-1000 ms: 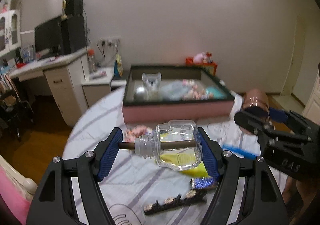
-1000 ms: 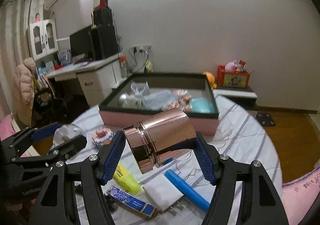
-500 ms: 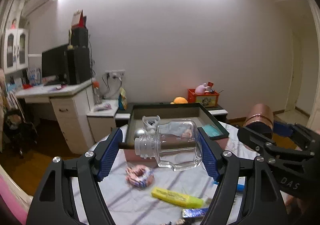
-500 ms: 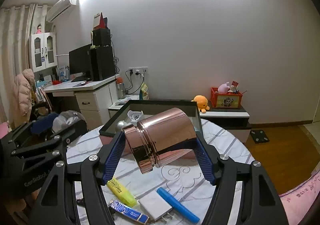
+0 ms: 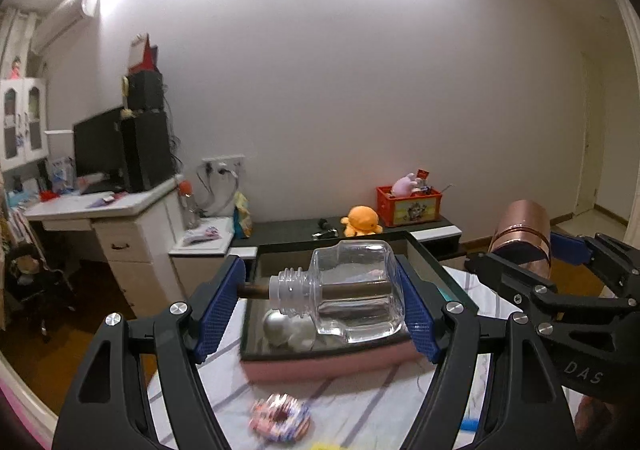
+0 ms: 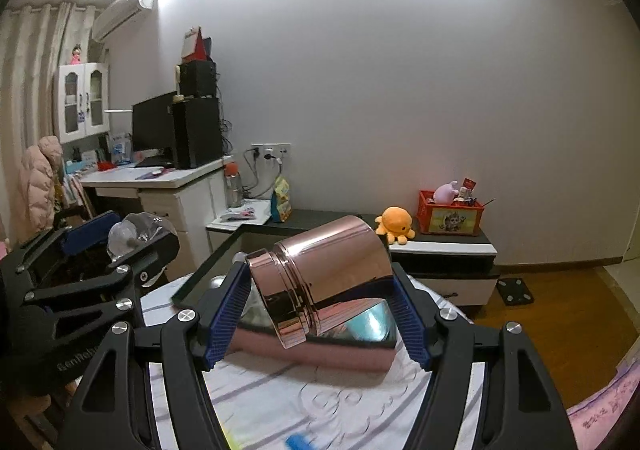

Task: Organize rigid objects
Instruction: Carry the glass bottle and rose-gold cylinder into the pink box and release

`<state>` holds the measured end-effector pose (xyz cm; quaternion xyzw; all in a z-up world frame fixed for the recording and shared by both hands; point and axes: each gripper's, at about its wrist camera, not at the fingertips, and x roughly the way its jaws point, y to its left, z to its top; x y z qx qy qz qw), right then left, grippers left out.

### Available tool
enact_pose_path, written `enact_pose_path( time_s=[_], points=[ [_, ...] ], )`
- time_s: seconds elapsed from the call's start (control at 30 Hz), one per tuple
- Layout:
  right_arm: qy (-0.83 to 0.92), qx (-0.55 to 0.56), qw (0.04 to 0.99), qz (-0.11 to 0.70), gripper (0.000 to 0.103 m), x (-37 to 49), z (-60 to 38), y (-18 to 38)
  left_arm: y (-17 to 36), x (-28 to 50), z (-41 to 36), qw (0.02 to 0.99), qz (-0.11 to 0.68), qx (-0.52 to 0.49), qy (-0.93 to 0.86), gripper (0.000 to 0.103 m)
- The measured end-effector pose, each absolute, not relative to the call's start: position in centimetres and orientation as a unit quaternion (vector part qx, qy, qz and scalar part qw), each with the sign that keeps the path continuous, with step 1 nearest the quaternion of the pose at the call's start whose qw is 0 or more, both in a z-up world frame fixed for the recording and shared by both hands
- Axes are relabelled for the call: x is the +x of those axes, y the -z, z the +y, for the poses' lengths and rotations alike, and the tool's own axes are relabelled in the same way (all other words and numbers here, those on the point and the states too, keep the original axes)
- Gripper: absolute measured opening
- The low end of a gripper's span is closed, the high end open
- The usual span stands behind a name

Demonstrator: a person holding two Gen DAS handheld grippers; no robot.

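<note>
My left gripper [image 5: 320, 304] is shut on a clear glass bottle [image 5: 352, 290] that lies sideways with a brown stick through its neck, held above the table. In the right wrist view my right gripper [image 6: 318, 316] is shut on a rose-gold metal canister [image 6: 324, 270], tilted with its lid end down to the left. Each gripper shows in the other's view: the right gripper [image 5: 532, 246] with the canister at the right, the left gripper [image 6: 120, 242] with the bottle at the left. Just beyond both lies the pink tray with a dark rim [image 5: 320, 366], holding several items.
The round table with a striped cloth [image 6: 320, 390] carries a pink patterned ring [image 5: 280, 418] and a blue pen [image 6: 298, 442] near me. Past the tray are a low dark bench [image 6: 436, 246] with an orange plush and a red crate, and a white desk [image 5: 120, 218] at the left.
Both grippers have risen with their objects and tipped up. The tray has dropped lower in both views, and the table items near me have mostly slid out of the bottom.
</note>
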<state>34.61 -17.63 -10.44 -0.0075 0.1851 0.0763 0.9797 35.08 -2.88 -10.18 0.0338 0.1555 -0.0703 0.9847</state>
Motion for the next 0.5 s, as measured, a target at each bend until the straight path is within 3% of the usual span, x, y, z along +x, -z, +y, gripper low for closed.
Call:
enact_pose_path(
  time_s=[0.5],
  points=[
    [-0.032,-0.049,0.951,0.305,0.07,49.9,-17.9,16.1,17.2,52.9,-3.1,0.945,0.315,0.05,0.069,0.075]
  ],
)
